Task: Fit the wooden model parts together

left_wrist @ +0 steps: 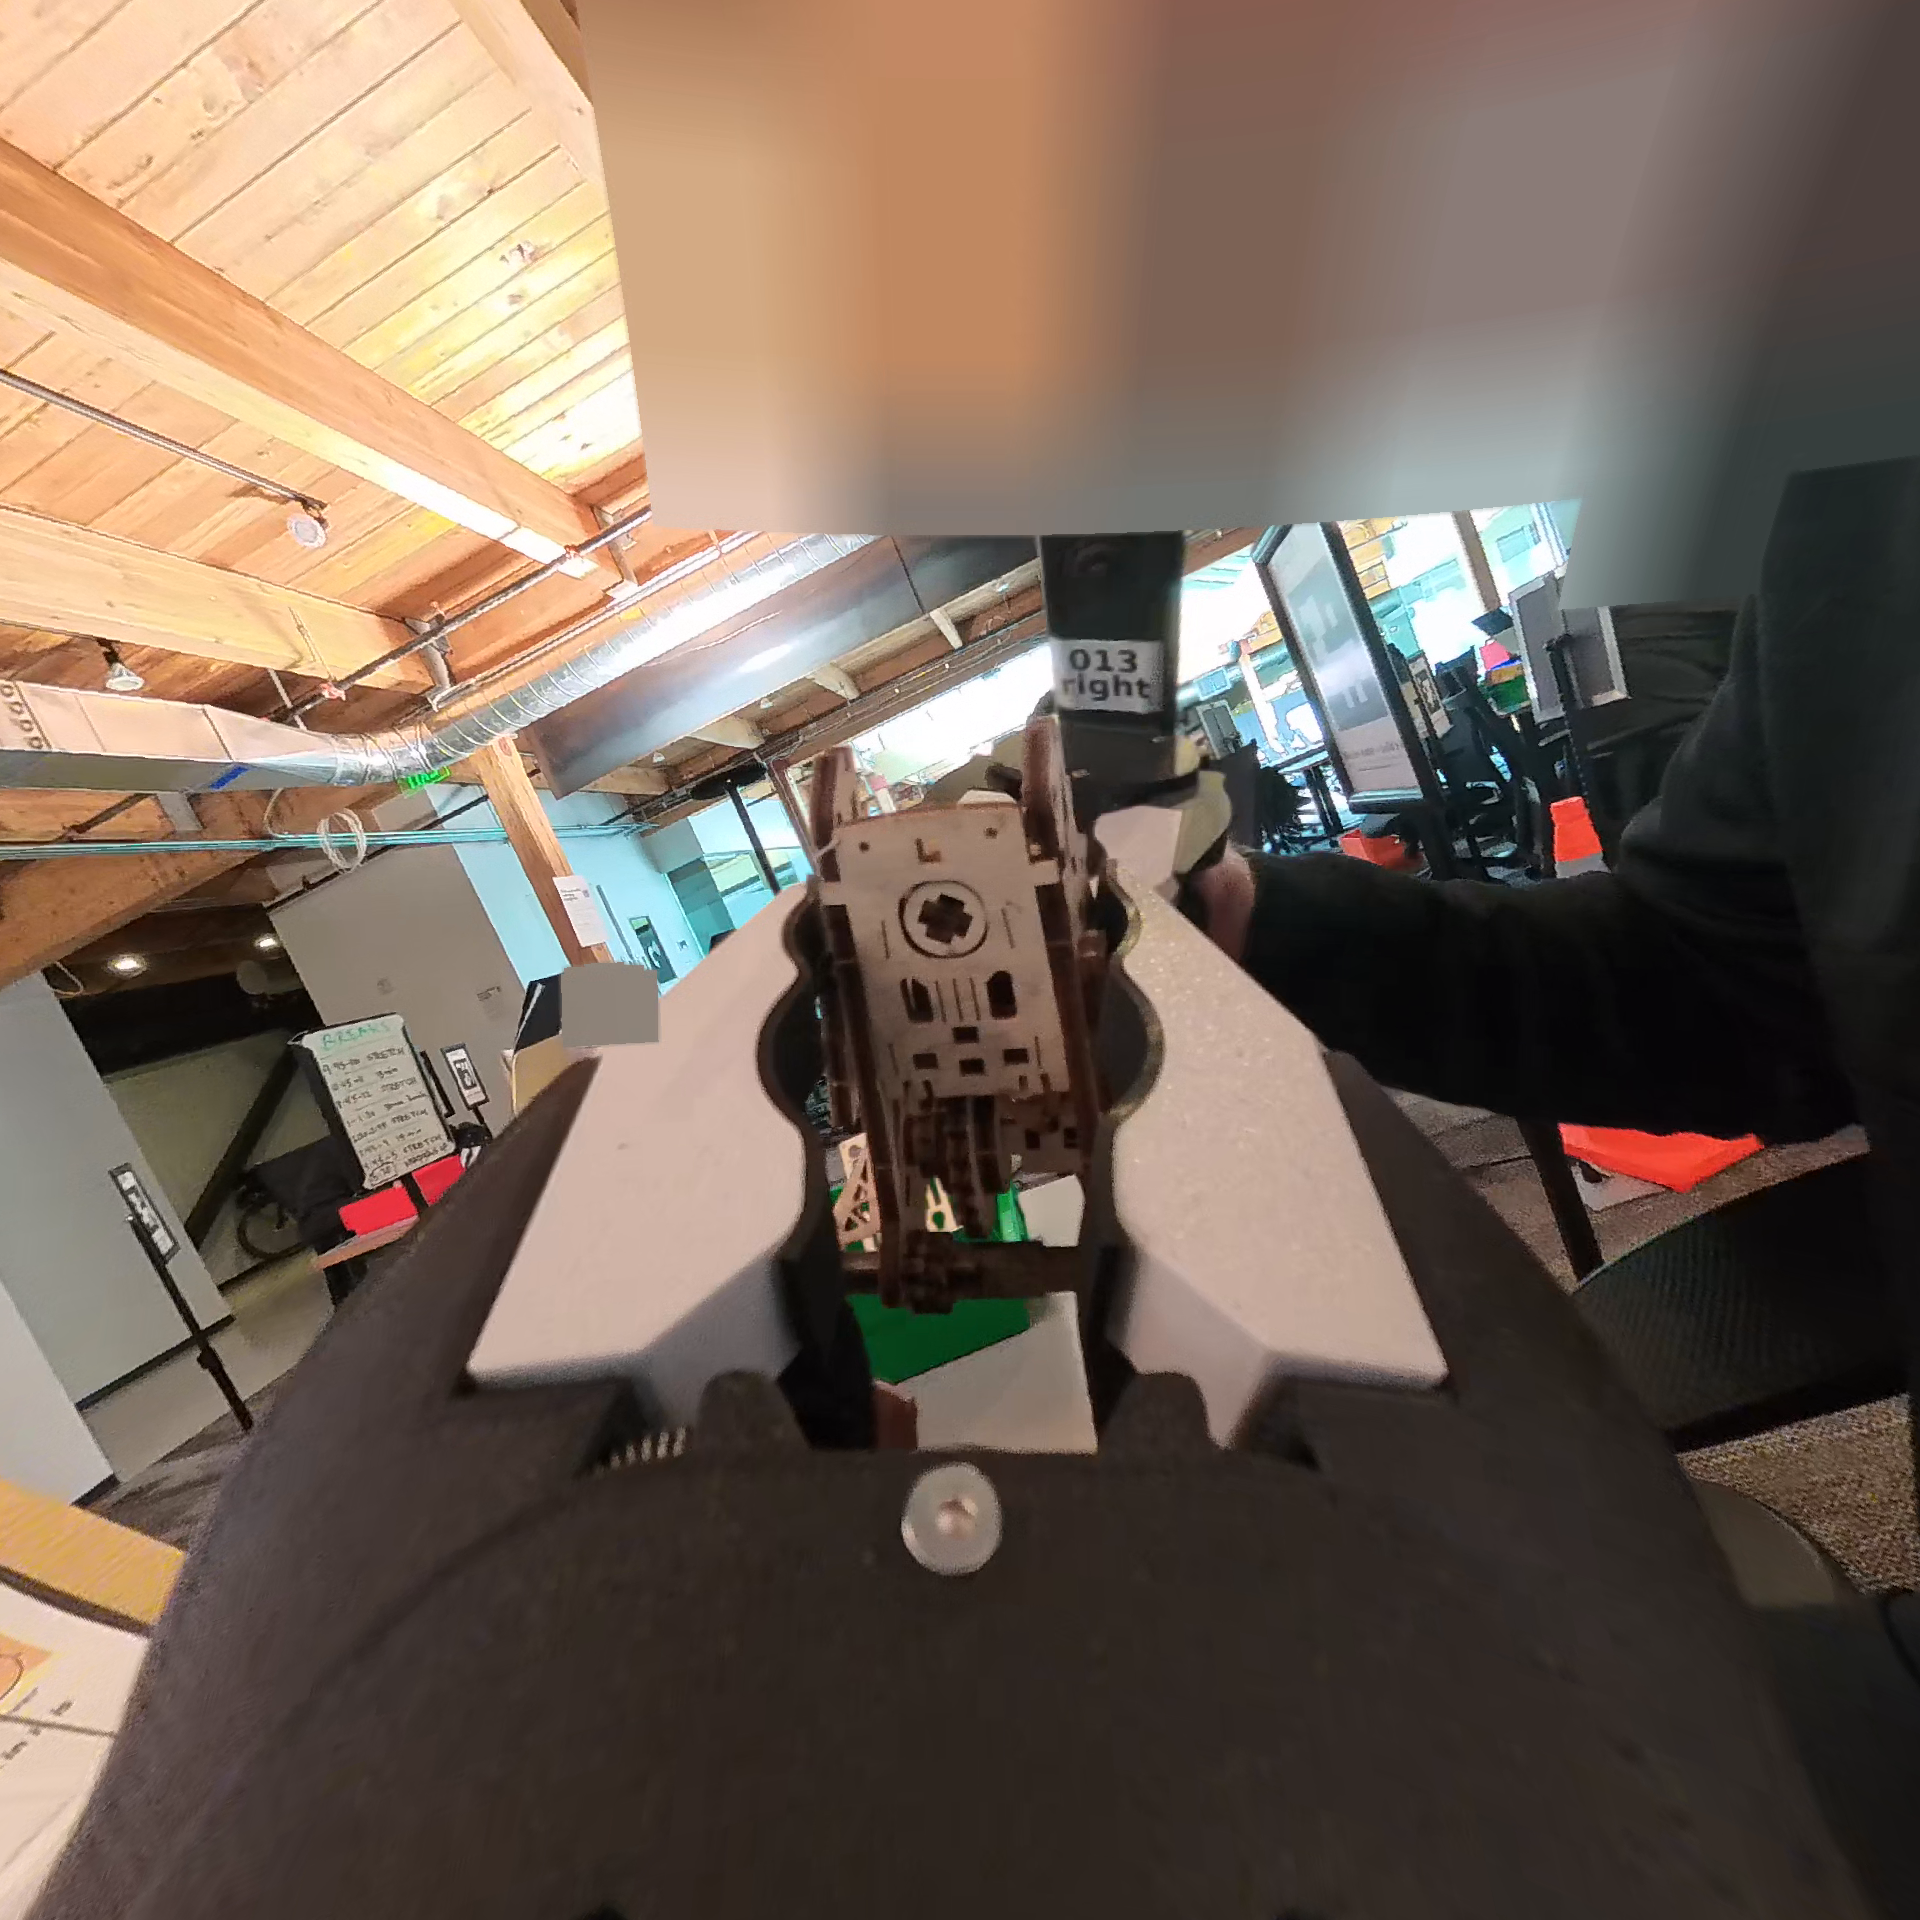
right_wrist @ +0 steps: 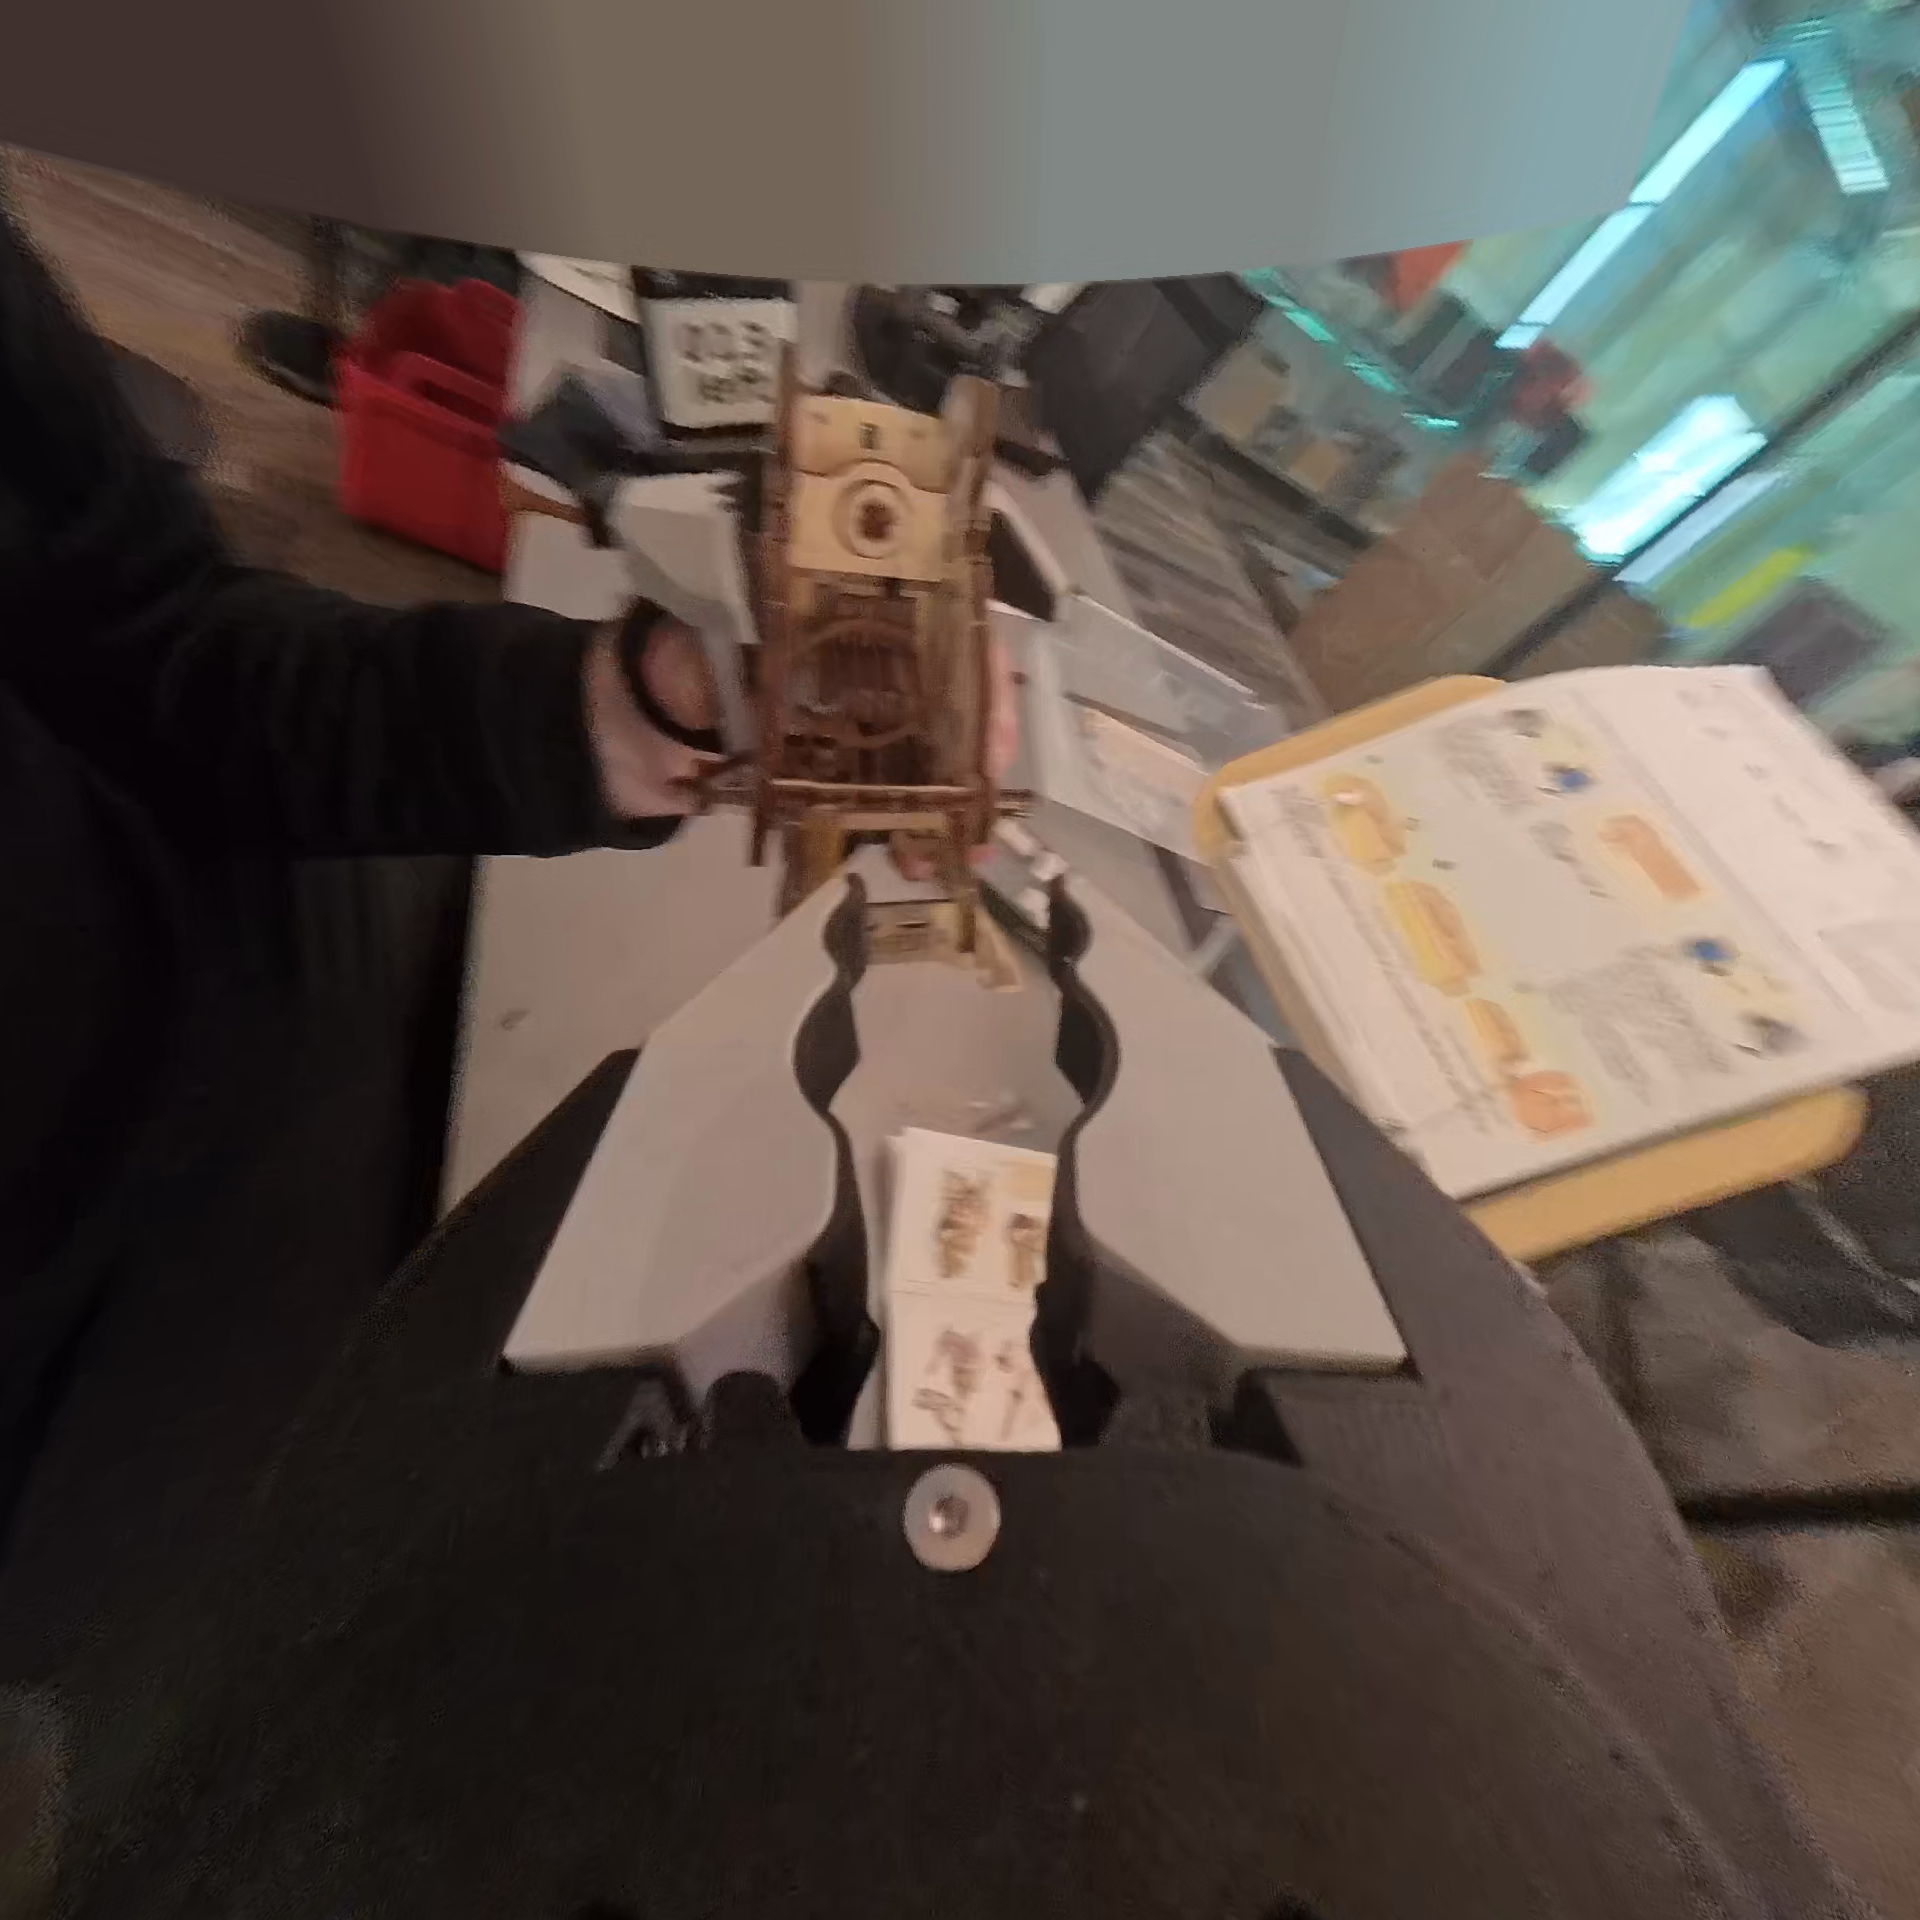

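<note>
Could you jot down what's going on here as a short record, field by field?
Setting: indoor workshop, timber ceiling
Left gripper: clamped on the wooden model, raised
Right gripper: open, tips at the model's lower end, nothing gripped
Nearby: instruction sheets on a yellow board, booklet below
Person: dark sleeve, hand on the right gripper
Image quality: right view blurred

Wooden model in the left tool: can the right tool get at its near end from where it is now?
Probably yes. The right tool is open with nothing in it, pointed at the wooden model, whose lower end sits just at its fingertips. The left tool clamps the model's sides only, and nothing lies between.
</note>
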Tool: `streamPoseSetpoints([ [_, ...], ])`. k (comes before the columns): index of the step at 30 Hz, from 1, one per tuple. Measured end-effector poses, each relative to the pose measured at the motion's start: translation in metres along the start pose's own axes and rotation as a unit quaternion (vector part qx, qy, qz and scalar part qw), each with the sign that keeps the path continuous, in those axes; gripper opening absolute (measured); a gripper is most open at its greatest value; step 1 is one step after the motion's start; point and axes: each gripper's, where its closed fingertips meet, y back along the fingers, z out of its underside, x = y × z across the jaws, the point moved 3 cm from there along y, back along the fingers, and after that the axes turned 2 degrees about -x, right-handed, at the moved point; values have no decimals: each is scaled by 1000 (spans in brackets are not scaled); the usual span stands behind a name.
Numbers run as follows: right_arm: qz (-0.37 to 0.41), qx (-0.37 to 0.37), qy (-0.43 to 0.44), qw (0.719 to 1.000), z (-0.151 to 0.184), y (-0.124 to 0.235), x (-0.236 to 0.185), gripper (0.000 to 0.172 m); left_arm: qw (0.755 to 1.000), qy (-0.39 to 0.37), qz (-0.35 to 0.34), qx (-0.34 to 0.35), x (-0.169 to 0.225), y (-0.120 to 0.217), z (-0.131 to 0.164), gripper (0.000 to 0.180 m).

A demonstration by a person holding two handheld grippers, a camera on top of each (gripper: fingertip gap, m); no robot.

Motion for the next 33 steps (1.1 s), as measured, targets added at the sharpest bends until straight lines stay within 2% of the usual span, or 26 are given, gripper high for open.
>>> streamPoseSetpoints([
  [3, -25, 11, 4, 1000, -6, 0, -6, 42, 1000, -2, 9, -5, 5, -5, 2, 48],
  [7, -54, 7, -4, 999, -8, -2, -12, 34, 1000, 1, 18, -2, 7, -5, 1, 48],
  [9, -65, 7, -13, 998, -7, 3, -11, 40, 1000, 2, 18, 3, 8, -5, -1, 48],
  [10, -70, 10, -22, 997, -6, 6, -9, 51, 1000, 2, 18, 4, 8, -5, -2, 48],
  [14, -82, 7, -16, 997, -8, 3, -17, 58, 1000, 2, 20, 2, 8, -6, -1, 48],
  [18, -71, 3, -7, 997, -9, -6, -20, 47, 1000, 2, 24, 4, 10, -9, -1, 48],
  [33, -61, 1, 17, 998, -12, -7, -24, 43, 999, 18, 20, 35, 11, -6, -2, 48],
])
